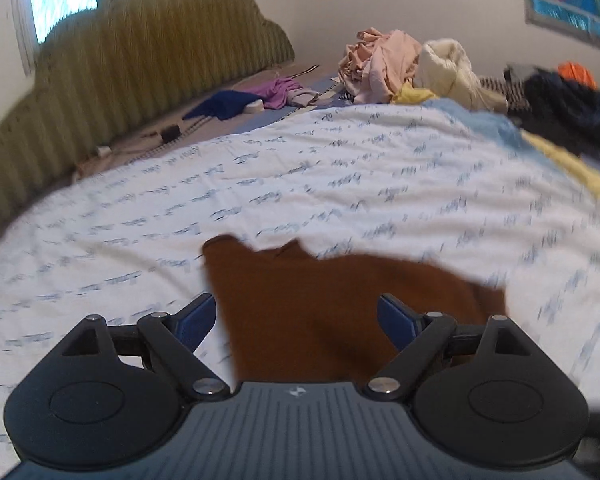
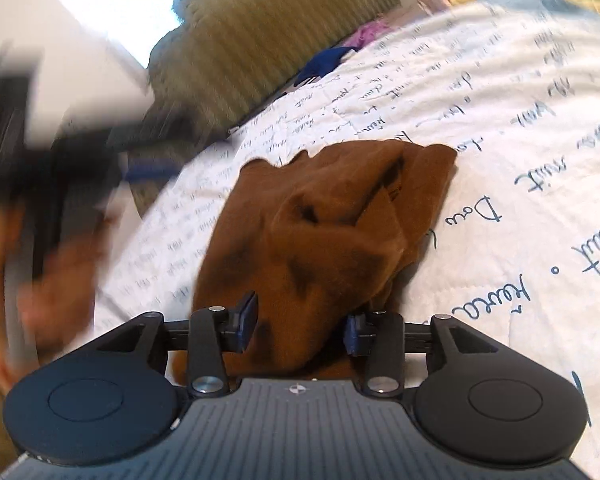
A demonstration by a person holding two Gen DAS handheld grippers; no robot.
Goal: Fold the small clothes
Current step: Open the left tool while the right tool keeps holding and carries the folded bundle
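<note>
- Small rust-brown fabric garment [image 2: 328, 216] lies crumpled and loosely folded on the white quilted bedspread printed with blue handwriting [image 1: 340, 168].
- Left gripper [image 1: 296, 316]: black linkage, blue pads, jaws standing wide. The brown garment lies below and between them; neither pad presses on it.
- Right gripper [image 2: 300, 322]: jaws at a moderate gap. A raised fold of the garment sits between the blue pads; whether the pads still pinch it cannot be told.
- In the right wrist view the left gripper appears blurred at the left edge, with the person's hand [image 2: 56, 280] on it.
- Olive-green ribbed scalloped headboard [image 1: 140, 60] borders the bed.
- Heap of pink and cream unfolded clothes [image 1: 400, 68] rests at the far side, well apart from the brown garment.
</note>
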